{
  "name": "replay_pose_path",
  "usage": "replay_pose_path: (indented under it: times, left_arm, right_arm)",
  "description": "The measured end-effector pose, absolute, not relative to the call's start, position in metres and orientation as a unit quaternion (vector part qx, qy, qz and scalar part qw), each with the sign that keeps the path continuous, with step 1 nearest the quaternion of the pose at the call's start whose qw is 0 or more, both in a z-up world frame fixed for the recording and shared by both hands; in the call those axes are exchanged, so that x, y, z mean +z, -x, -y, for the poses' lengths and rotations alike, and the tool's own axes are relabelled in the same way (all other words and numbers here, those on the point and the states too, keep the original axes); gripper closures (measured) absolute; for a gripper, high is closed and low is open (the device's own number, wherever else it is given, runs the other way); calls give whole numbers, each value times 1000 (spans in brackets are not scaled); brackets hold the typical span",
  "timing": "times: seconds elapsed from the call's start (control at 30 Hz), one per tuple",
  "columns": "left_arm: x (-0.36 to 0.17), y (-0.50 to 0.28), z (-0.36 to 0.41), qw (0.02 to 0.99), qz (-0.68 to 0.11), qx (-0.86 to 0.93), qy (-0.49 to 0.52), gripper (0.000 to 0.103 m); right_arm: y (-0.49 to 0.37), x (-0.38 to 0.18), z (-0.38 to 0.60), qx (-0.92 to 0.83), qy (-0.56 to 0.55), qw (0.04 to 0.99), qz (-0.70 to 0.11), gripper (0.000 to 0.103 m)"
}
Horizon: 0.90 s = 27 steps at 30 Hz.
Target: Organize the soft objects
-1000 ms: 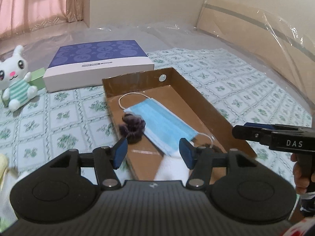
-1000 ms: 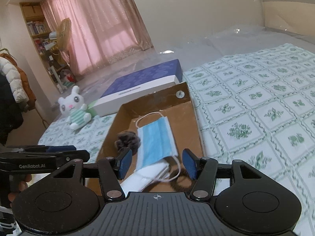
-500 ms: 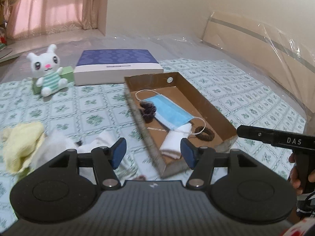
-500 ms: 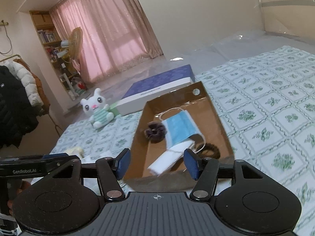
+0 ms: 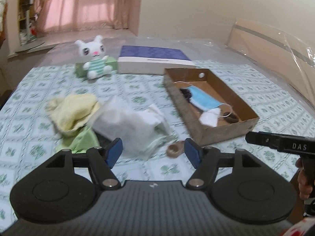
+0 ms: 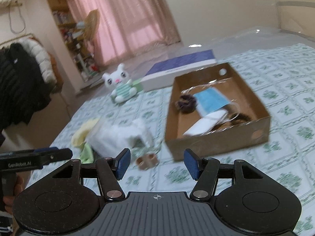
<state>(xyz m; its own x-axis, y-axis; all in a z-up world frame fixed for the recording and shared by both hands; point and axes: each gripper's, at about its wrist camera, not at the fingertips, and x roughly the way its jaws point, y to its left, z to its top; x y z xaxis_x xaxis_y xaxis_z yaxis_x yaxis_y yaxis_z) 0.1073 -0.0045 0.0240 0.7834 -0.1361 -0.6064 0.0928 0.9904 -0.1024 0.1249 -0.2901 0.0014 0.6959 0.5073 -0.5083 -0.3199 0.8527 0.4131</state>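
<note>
A brown cardboard box (image 5: 226, 135) (image 6: 216, 141) on the bed holds a blue face mask (image 5: 204, 98) (image 6: 211, 100), a dark scrunchie (image 6: 185, 103), a white folded cloth (image 5: 209, 116) (image 6: 204, 123) and a dark hair tie (image 5: 232, 119). Left of it lie a white cloth pile (image 5: 128, 125) (image 6: 118, 135), a yellow cloth (image 5: 72, 110) (image 6: 83, 130), a green cloth (image 5: 82, 140) and a tan elastic band (image 5: 174, 149) (image 6: 146, 160). My left gripper (image 5: 153, 153) and right gripper (image 6: 156, 163) are both open and empty, held back above the bed short of the pile.
A white plush bunny (image 5: 94, 61) (image 6: 122, 86) sits by a green box (image 5: 110, 63). A flat purple-and-white box (image 5: 155, 61) (image 6: 181, 68) lies behind the cardboard box. A plastic-wrapped headboard (image 5: 275, 45) is at right. Coats (image 6: 21, 78) hang at left.
Both grippers have pulled back and up from over the cardboard box. The box now looks farther off, and the cloth pile and tan band have come into view.
</note>
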Motion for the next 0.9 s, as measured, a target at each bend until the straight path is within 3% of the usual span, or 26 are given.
replay_pose_path:
  times: [0.9]
  left_arm:
    - [-40, -130, -28, 924, -378, -13, 55, 34]
  right_arm:
    - [-153, -71, 196, 222, -23, 913, -341, 43]
